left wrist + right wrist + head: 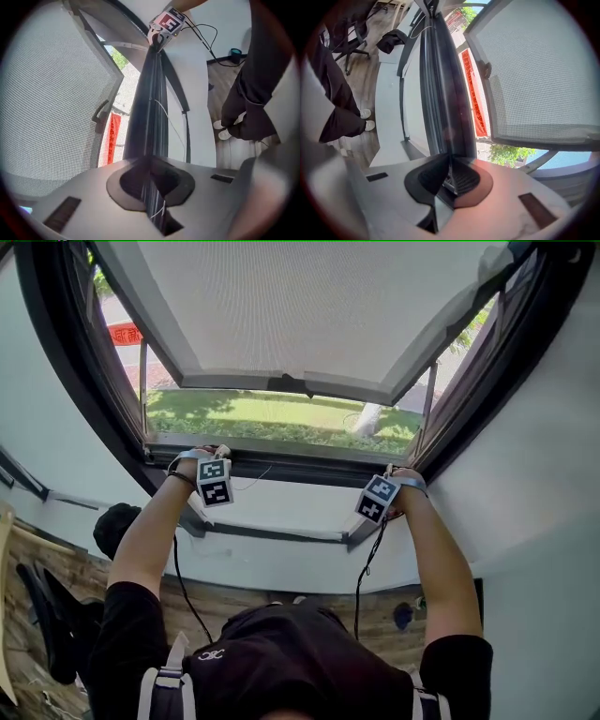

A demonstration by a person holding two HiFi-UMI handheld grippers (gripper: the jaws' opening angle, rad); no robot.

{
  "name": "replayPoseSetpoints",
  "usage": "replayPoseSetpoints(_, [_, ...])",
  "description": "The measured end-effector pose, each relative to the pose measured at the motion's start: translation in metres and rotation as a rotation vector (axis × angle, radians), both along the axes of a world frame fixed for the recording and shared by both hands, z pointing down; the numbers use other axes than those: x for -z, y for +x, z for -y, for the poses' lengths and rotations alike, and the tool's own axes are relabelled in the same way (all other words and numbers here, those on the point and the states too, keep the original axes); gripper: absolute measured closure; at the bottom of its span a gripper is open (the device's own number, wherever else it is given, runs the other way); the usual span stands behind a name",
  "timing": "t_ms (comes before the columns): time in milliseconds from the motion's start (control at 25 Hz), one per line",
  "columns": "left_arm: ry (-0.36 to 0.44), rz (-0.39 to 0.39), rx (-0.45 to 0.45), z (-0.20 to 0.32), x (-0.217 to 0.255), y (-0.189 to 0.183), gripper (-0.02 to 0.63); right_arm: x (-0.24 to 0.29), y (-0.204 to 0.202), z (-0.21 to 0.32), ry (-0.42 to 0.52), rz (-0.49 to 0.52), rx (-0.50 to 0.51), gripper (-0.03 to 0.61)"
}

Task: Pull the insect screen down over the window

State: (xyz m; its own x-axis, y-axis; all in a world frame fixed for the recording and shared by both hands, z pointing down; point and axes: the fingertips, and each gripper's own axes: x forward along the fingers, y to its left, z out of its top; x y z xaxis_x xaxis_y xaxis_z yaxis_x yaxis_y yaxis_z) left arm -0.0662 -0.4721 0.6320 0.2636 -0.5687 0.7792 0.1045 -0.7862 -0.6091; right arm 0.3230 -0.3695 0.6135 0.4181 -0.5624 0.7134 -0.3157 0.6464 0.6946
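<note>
Left gripper (pixel 210 457), right gripper (pixel 394 480) fingers hidden from head view; mesh panel (pixel 300 306) top cut off.

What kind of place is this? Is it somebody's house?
Probably an indoor room, maybe an office. There is a big window with an insect screen, a wooden floor, what looks like a wheeled chair, and grass outside.
</note>
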Motion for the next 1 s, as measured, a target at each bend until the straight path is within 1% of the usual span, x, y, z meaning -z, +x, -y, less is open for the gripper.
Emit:
replayPoseSetpoints(160, [-0.017, -0.005, 0.008, 0.001, -0.010, 0.001, 0.592, -0.010, 0.002, 0.000, -0.006, -0.009, -0.011, 0.549])
replayPoseSetpoints(360, [-0.018, -0.017, 0.014, -0.001, -0.024, 0.000, 0.592, -0.024, 0.000, 0.000, 0.001, -0.029, 0.003, 0.551])
replayPoseSetpoints(600, [-0.035, -0.012, 0.023, -0.003, -0.040, -0.001, 0.592, -0.042, -0.001, -0.002, -0.012, -0.050, -0.001, 0.551])
replayPoseSetpoints(680, [-0.033, -0.011, 0.019, -0.002, -0.039, -0.001, 0.592, -0.040, -0.001, 0.000, 0.002, -0.048, -0.001, 0.551])
replayPoseSetpoints(840, [-0.010, 0.014, 0.009, -0.002, -0.042, -0.001, 0.594, -0.042, 0.000, 0.000, 0.047, -0.041, -0.005, 0.551])
replayPoseSetpoints(1000, [0.006, 0.018, -0.009, 0.003, -0.039, 0.000, 0.594, -0.040, 0.001, 0.004, 0.064, -0.065, -0.018, 0.549])
